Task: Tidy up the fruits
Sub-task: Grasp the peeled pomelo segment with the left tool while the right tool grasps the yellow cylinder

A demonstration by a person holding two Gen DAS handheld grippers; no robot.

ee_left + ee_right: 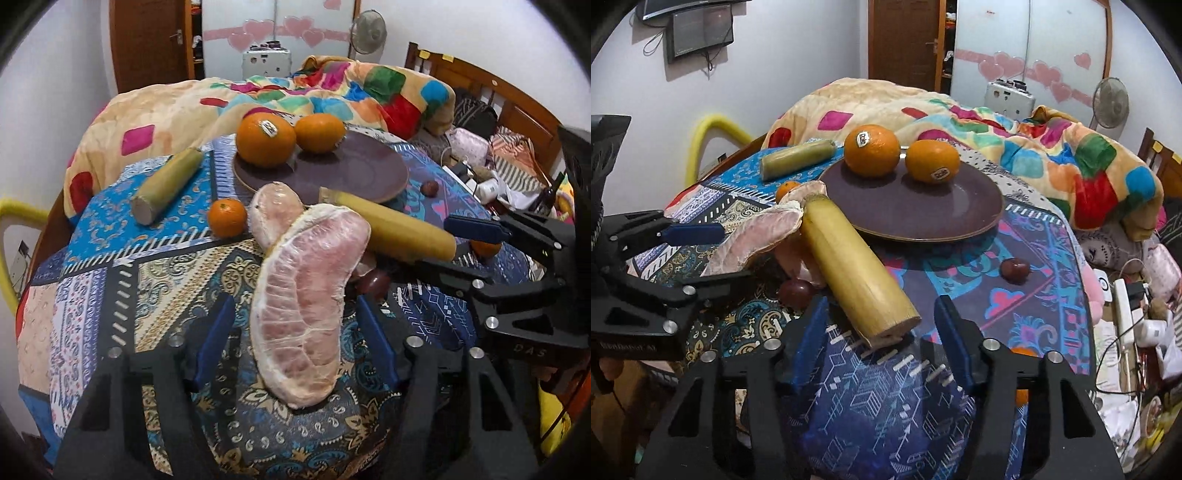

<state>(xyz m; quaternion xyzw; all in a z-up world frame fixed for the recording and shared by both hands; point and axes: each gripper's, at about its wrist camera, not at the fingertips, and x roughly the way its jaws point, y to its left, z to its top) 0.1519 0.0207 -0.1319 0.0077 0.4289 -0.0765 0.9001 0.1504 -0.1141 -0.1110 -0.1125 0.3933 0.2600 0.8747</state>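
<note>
A peeled pink pomelo segment point(306, 295) lies on the patterned cloth between the blue pads of my left gripper point(295, 310), with a gap on both sides, so it is open. A yellow sugarcane piece point(849, 269) leans against the dark purple plate point(923, 210). Its cut near end sits between the pads of my right gripper point(882, 310), which is open and not touching it. Two large stickered oranges point(871, 149) point(932, 160) rest on the plate. Each gripper also shows from the side in the other's view: the right gripper point(458, 251) and the left gripper point(716, 256).
A second pomelo segment point(275, 210), a small mandarin point(227, 217) and a greenish cane piece point(166, 186) lie left of the plate. Dark red fruits point(1015, 270) point(796, 291) sit on the cloth. A colourful blanket point(1071, 155) is heaped behind, and clutter point(1126, 314) lies right.
</note>
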